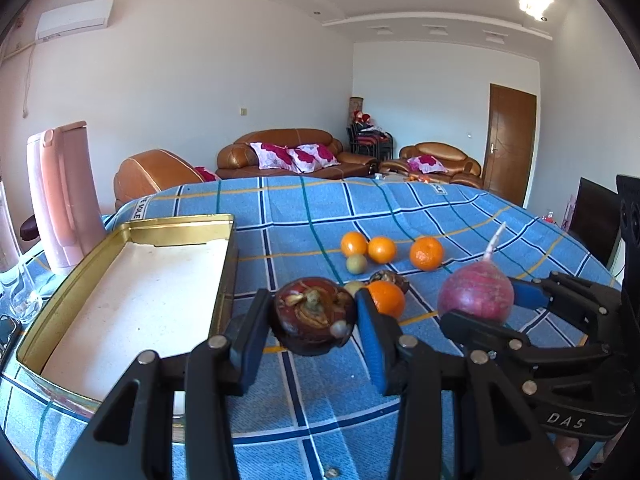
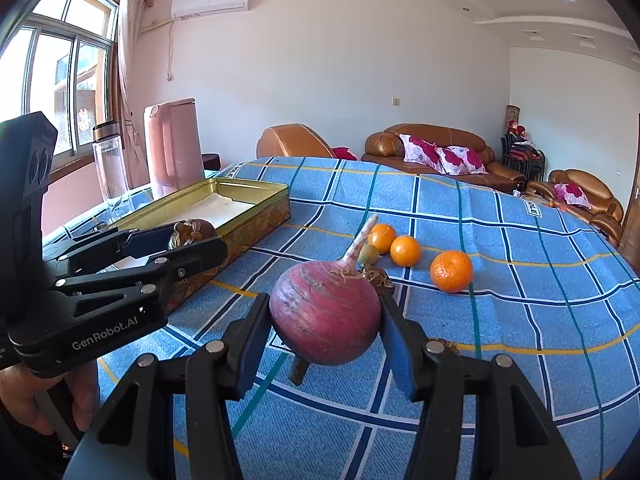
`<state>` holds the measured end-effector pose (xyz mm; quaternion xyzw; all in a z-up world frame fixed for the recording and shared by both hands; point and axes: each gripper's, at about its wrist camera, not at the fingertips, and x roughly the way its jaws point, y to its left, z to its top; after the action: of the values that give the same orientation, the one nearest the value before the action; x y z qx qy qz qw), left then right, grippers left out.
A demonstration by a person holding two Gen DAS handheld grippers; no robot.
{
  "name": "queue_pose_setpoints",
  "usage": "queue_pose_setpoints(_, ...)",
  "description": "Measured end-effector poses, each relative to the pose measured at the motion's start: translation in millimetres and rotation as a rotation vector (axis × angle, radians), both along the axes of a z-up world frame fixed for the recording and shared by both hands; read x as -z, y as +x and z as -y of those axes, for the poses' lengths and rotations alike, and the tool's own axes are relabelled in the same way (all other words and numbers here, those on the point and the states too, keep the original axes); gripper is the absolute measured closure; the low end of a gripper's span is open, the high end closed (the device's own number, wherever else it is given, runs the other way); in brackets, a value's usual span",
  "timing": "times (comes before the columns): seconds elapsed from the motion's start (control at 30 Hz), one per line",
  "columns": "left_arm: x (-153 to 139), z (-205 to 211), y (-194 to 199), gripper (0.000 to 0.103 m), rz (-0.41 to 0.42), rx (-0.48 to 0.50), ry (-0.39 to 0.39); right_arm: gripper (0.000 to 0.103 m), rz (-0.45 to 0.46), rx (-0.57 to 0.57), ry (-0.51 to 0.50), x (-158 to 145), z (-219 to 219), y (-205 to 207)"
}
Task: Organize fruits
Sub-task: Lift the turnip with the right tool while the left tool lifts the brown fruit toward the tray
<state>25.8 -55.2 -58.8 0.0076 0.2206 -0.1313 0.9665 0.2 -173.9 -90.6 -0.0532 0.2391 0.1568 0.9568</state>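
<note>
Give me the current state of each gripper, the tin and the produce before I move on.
Left gripper: shut on the dark brown fruit, held above the cloth.
Right gripper: shut on the red radish, root tip pointing up.
Gold tin tray: open, nothing in it.
Oranges: loose on the blue checked tablecloth.
Clear bottle: upright, capped.

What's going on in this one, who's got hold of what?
A person works a gripper in each hand over a blue checked tablecloth. The left gripper is clamped on a dark brown mangosteen, lifted beside the open gold tin, which looks empty. The right gripper holds a red radish off the cloth. Several oranges and a few smaller fruits are loose on the cloth.
</note>
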Motion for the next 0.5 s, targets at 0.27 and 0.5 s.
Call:
queue_pose_setpoints(0.27, -2.9, 2.6, -8.0, 0.059, 0.029, -0.007, 0.008, 0.048, 0.019, -0.001, -0.002, -0.9, -0.1, -3.0)
queue_pose_setpoints(0.5, -4.4, 3.3, -11.8, 0.059, 0.046, -0.012, 0.014, 0.048, 0.036, -0.001, 0.001, -2.0, 0.3, -5.8)
